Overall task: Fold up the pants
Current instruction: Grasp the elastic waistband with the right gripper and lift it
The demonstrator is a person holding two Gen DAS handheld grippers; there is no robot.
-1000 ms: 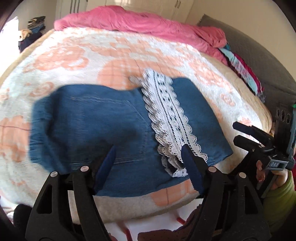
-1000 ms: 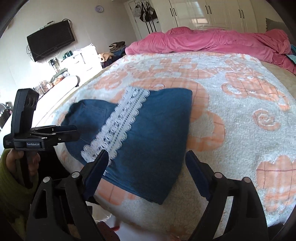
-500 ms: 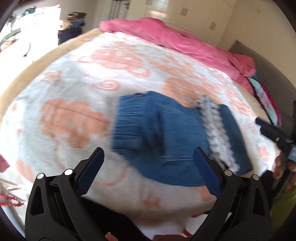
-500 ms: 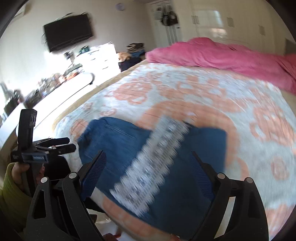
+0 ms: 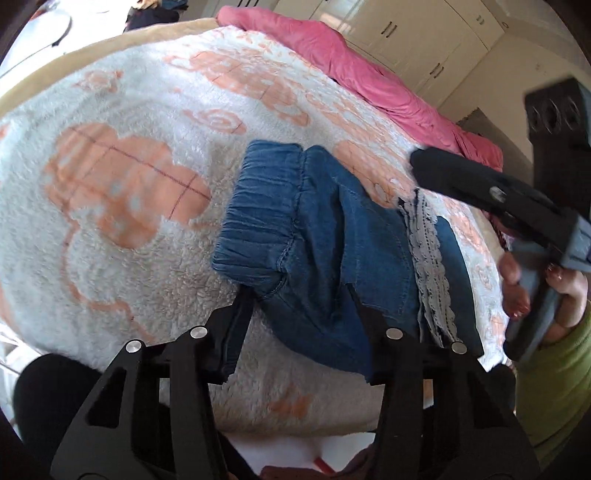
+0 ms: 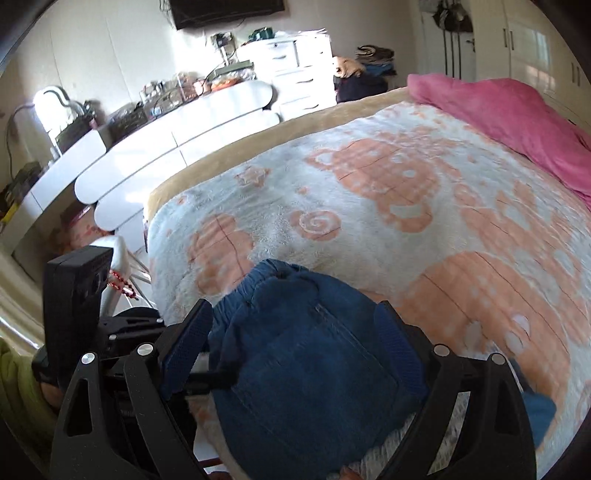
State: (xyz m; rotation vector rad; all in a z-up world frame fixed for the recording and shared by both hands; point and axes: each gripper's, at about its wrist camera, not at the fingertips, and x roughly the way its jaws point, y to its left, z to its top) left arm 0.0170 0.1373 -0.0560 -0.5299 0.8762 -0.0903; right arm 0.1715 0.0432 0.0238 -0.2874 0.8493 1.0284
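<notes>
The left gripper (image 5: pixel 299 325) had its two fingers spread wide apart, one finger (image 5: pixel 236 332) at the near corner of the elastic waistband (image 5: pixel 258 218) and the other lying against the denim further along the near edge; nothing was pinched between them. The right gripper (image 6: pixel 291 354) likewise stood spread, its blue-padded fingers (image 6: pixel 184 347) flanking the bunched denim below it. Whether its pads touched the cloth could not be told from either view. In the left wrist view the right gripper (image 5: pixel 491 195) appeared from the side, gripped by a hand (image 5: pixel 532 284) in a green sleeve, poised above the lace end of the garment.

The pants (image 5: pixel 332 258), blue denim with a gathered waistband and a strip of grey-white lace trim (image 5: pixel 430 266), lay folded into a compact bundle near the front edge of the bed, waistband end toward the left gripper and lace end toward the right. A back pocket (image 6: pixel 317 373) with its stitching faced up under the right gripper.

Beneath the pants spread a fluffy white blanket (image 5: pixel 122 229) with orange patterns. A pink duvet (image 5: pixel 354 70) lay bunched along the far side of the bed. Beyond it stood cream wardrobe doors (image 5: pixel 436 40). In the right wrist view a white dresser (image 6: pixel 295 66) stood against the wall beside a cluttered white counter (image 6: pixel 166 125), with a dark television (image 6: pixel 225 11) mounted above.
</notes>
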